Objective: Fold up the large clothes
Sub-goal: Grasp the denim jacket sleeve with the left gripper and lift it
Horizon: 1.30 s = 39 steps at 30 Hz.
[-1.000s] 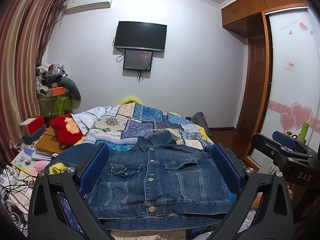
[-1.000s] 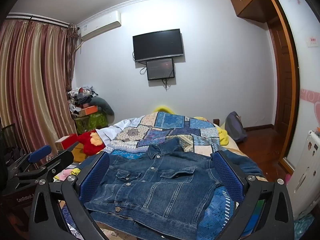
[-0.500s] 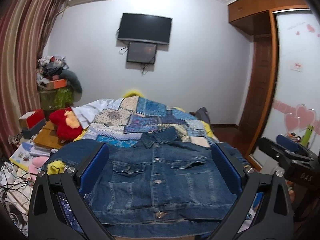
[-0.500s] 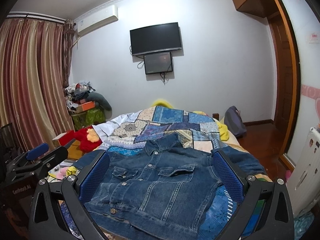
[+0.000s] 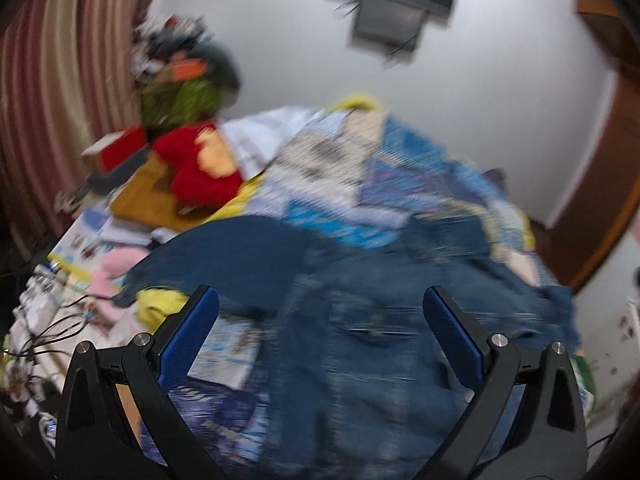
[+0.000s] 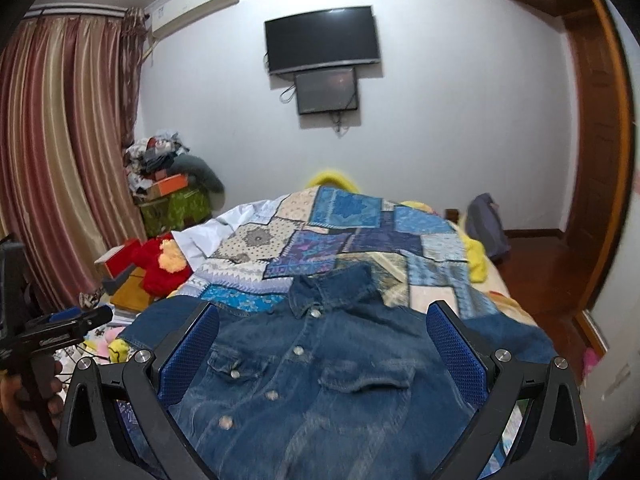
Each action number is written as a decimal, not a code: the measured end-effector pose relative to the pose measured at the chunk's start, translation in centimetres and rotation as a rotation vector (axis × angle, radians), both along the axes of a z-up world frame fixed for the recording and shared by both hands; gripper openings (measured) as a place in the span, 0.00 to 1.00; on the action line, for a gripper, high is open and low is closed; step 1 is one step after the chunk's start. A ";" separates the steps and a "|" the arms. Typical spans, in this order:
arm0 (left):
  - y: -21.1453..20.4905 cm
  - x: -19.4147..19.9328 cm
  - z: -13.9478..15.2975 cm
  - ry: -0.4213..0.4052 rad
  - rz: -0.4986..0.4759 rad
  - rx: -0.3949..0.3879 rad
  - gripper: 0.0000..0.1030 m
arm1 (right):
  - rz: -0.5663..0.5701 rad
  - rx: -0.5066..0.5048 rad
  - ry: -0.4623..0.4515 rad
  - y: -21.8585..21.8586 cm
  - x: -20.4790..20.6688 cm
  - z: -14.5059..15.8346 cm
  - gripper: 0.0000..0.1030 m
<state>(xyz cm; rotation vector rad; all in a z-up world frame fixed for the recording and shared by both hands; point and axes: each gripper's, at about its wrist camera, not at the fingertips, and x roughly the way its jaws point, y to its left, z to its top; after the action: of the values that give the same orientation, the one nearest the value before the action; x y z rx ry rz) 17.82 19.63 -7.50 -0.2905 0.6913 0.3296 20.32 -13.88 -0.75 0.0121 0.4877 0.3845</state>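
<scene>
Both tongs gape wide, nothing between the blue pads of either. Left gripper (image 5: 320,304) hangs above the near left part of the bed, its view heavily blurred; right gripper (image 6: 322,322) sits over the middle of the denim jacket (image 6: 320,376), view sharp. Jacket lies front up on the near end of the bed, collar toward the far wall, placket buttoned, two chest pockets with flaps showing. Left sleeve (image 5: 224,260) spreads out toward the bed's left edge; the right sleeve runs off toward the right edge. Cloth touches neither gripper as far as can be told. Patchwork quilt (image 6: 344,236) in blue, cream and purple covers the bed beyond the collar, with a yellow blanket (image 6: 476,256) showing at its edges. Red plush toy (image 6: 164,264) with a yellow patch rests at the left side of the bed near a red box (image 6: 120,260). Green cabinet (image 6: 176,208) stands farther back, piled with clutter and an orange box. Striped curtain (image 6: 60,160) hangs at left, air conditioner (image 6: 192,0) above it. Television (image 6: 322,44) is mounted on the far wall, a smaller screen (image 6: 326,90) just below it. Wooden door (image 6: 596,152) at right. In the right wrist view the left gripper's body (image 6: 52,332) shows at the left edge, held by a hand (image 6: 24,396).
</scene>
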 end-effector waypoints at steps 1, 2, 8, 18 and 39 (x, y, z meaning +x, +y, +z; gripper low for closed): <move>1.3 0.7 -0.7 0.033 0.029 0.002 1.00 | 0.019 -0.002 0.018 0.6 1.4 -0.1 1.00; 2.7 1.6 -1.7 0.074 0.065 0.009 1.00 | 0.039 -0.006 0.034 1.3 2.6 -0.3 1.00; 8.3 4.6 -8.3 0.302 0.142 -0.052 1.00 | 0.179 -0.143 0.181 8.0 11.0 -3.8 1.00; 11.7 6.5 -14.9 0.363 0.121 -0.312 0.83 | 0.357 -0.386 0.393 18.8 17.3 -15.6 1.00; 13.9 8.6 -11.8 0.202 0.264 -0.256 0.10 | 0.489 -0.326 0.707 23.4 20.2 -24.9 0.84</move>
<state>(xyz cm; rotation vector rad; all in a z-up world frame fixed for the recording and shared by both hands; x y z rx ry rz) 26.43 33.51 -19.29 -0.6010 0.8986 0.5278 40.49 9.52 -25.65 -0.3012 1.2585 0.7815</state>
